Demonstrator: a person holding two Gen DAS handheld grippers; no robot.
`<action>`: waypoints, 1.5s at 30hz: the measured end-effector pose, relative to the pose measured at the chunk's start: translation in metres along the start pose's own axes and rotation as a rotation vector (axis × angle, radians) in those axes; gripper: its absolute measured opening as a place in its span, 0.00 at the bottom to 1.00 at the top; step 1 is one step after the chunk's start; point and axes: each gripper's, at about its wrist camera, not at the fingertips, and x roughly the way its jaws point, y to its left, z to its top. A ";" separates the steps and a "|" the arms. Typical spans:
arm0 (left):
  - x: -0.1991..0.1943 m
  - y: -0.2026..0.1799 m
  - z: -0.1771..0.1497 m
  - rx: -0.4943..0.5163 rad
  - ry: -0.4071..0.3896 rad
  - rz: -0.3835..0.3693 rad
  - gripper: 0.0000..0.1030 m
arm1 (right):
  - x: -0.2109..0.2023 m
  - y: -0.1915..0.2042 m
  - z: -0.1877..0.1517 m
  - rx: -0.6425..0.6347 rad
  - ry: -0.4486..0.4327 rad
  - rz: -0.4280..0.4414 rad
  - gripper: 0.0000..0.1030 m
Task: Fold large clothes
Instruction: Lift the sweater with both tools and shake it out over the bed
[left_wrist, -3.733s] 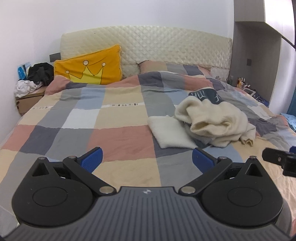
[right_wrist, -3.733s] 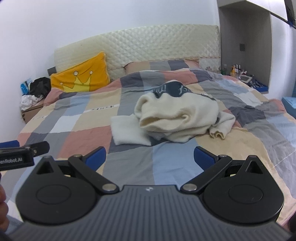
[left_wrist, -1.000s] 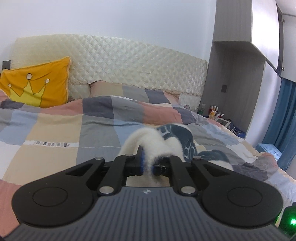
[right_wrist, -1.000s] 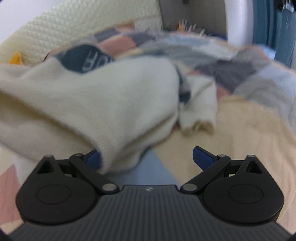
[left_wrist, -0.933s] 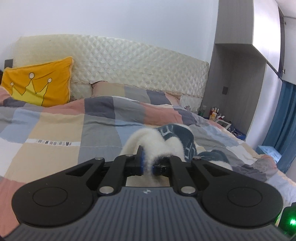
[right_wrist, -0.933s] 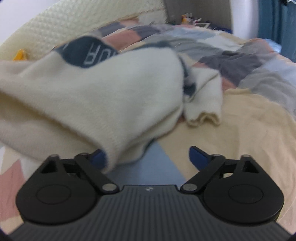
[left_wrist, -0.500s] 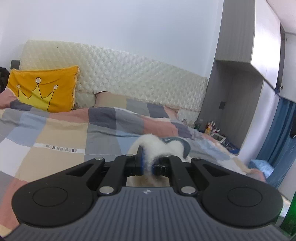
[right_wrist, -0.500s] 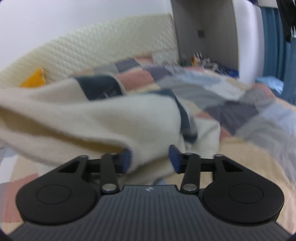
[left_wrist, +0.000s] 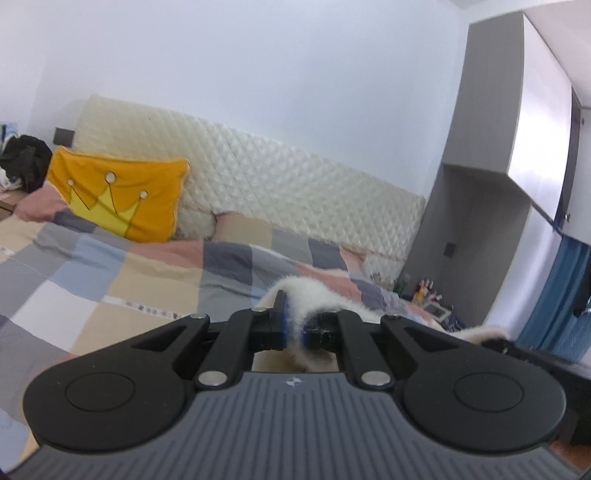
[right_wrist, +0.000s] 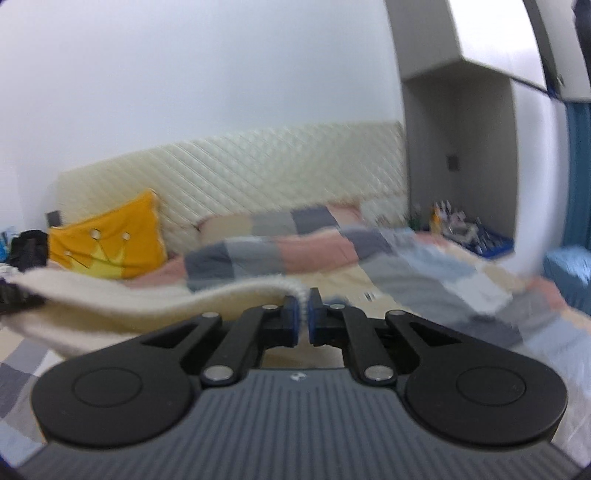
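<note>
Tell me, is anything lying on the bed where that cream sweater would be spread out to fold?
Nothing visible does. Both the left gripper and the right gripper pinch the cream sweater above the patchwork quilt; the yellow crown pillow leans far back against the headboard.

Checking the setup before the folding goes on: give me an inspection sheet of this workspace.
Surface: bed with patchwork duvet, rumpled.
Job's things: cream sweater, stretched between both grippers above the duvet.
Clutter: orange crown pillow against the headboard; dark clothes pile at far left; small items in the wardrobe niche.
Grippers: left gripper shut on the sweater; right gripper shut on its edge.
Cables: nothing seen.
Surroundings: white wall, grey wardrobe, blue curtain.
</note>
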 end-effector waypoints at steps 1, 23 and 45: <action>-0.008 0.001 0.007 -0.002 -0.010 0.001 0.07 | -0.006 0.005 0.007 -0.014 -0.013 0.013 0.07; -0.212 -0.017 0.218 0.092 -0.363 0.055 0.07 | -0.141 0.065 0.187 -0.177 -0.363 0.222 0.06; -0.263 0.058 0.309 0.110 -0.355 0.221 0.07 | -0.095 0.134 0.233 -0.140 -0.268 0.478 0.06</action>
